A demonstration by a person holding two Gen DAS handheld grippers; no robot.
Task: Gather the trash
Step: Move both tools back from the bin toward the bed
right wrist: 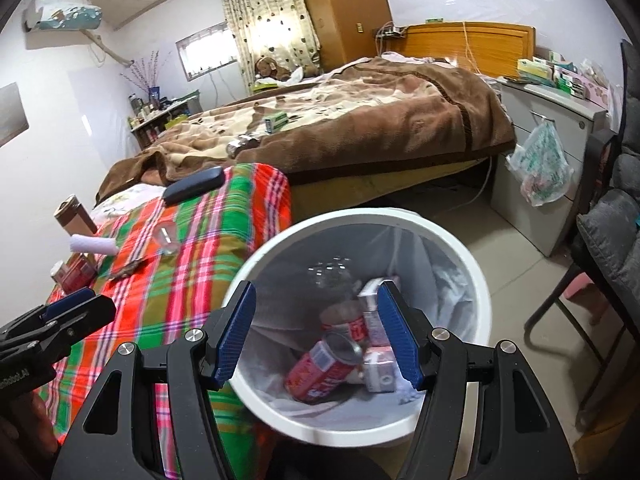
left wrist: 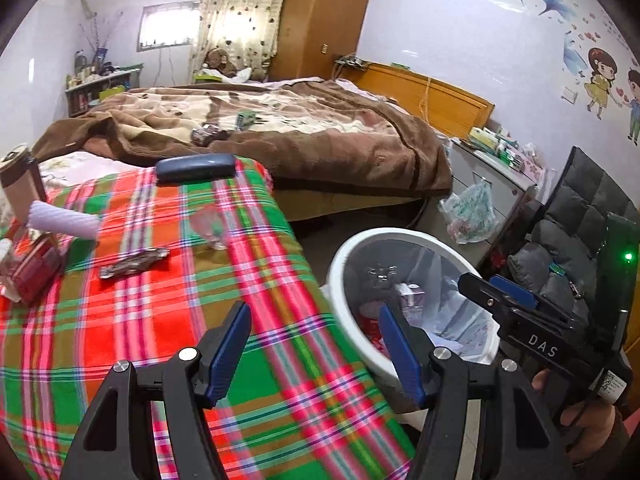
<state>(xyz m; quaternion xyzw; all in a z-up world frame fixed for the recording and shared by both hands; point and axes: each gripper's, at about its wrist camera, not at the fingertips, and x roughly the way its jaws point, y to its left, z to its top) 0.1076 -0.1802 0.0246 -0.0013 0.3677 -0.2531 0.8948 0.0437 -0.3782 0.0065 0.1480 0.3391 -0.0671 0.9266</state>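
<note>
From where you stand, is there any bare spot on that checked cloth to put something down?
Yes. The near part of the plaid cloth, between the brown wrapper and the left gripper, is bare. So is the strip between the clear cup and the dark case. The cloth's far left edge is crowded, around the white roll and red box.

Lived-in home bedroom: unmade bed [left wrist: 280, 128] under brown blanket, wooden wardrobe [left wrist: 324, 16], curtained window [left wrist: 240, 12], cartoon wall stickers [left wrist: 600, 80], teddy bear [right wrist: 270, 67], wall air conditioner [right wrist: 60, 14].
</note>
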